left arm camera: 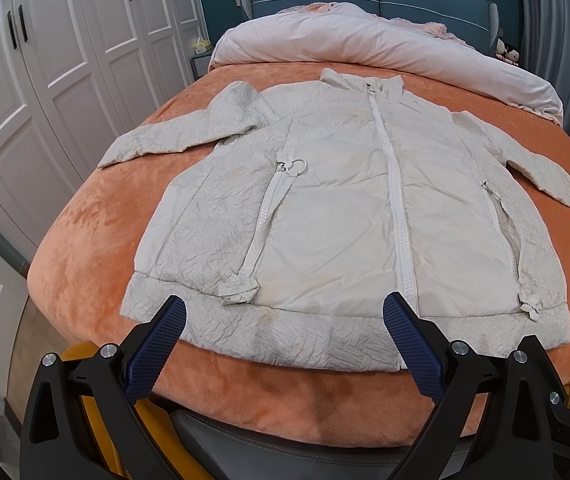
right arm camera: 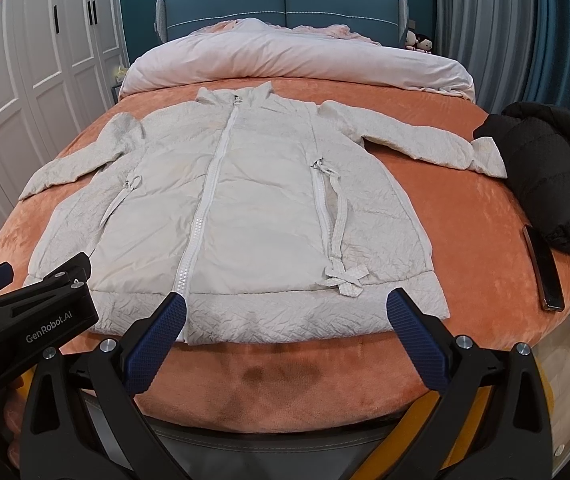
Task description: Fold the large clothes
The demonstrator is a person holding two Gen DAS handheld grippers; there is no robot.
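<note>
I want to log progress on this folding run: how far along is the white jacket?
Done: the white jacket lies flat and face up on the orange blanket, zipped, with both sleeves spread out. In hand: nothing; the left gripper and right gripper are open, near the hem, gripping no fabric. Left: every fold; no sleeve or side is turned in yet.

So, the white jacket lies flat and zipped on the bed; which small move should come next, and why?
Probably bring the left claw toward the left sleeve to fold it in. The white jacket lies flat with both sleeves spread outward, and both the left and the right claw hang open above the hem, holding nothing.
</note>
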